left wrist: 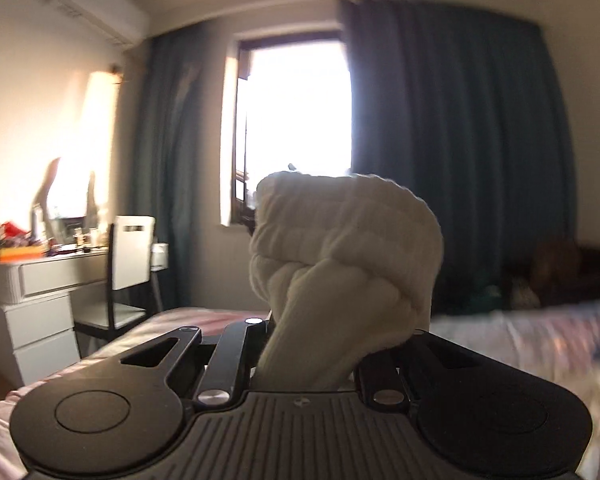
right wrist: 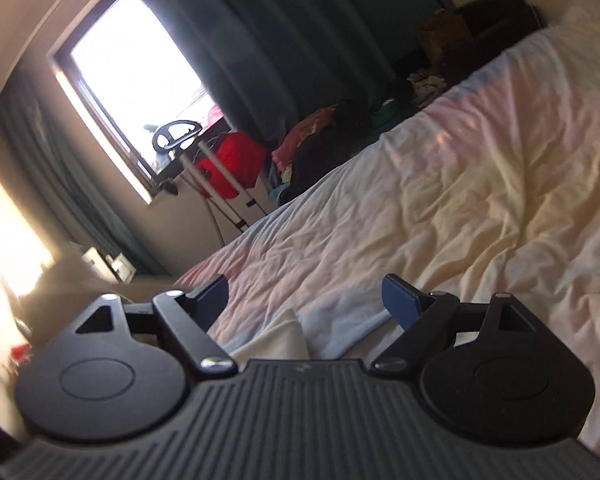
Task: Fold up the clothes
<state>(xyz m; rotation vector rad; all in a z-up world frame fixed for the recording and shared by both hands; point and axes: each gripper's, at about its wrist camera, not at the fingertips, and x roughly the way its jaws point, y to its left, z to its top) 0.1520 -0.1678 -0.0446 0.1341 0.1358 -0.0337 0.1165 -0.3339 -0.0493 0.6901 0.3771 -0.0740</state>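
Note:
A cream knitted garment point(left wrist: 348, 248) bulges up in a thick bunch in the left wrist view, raised above the bed against the window. My left gripper point(left wrist: 332, 344) is shut on it, and the cloth hides both fingertips. In the right wrist view my right gripper point(right wrist: 306, 300) is open, its blue pads point(right wrist: 400, 300) wide apart over the bedsheet, nothing between them. A small cream corner of cloth point(right wrist: 278, 338) shows low between its arms, close to the gripper body. That view is tilted.
The wrinkled pale bedsheet point(right wrist: 460, 184) fills the right. Past the bed's far edge lies a pile of dark and coloured clothes point(right wrist: 324, 140), with a red bag on a stand point(right wrist: 232, 160). A white dresser point(left wrist: 40, 292) and chair point(left wrist: 128, 264) stand left, dark curtains point(left wrist: 452, 140) by the window.

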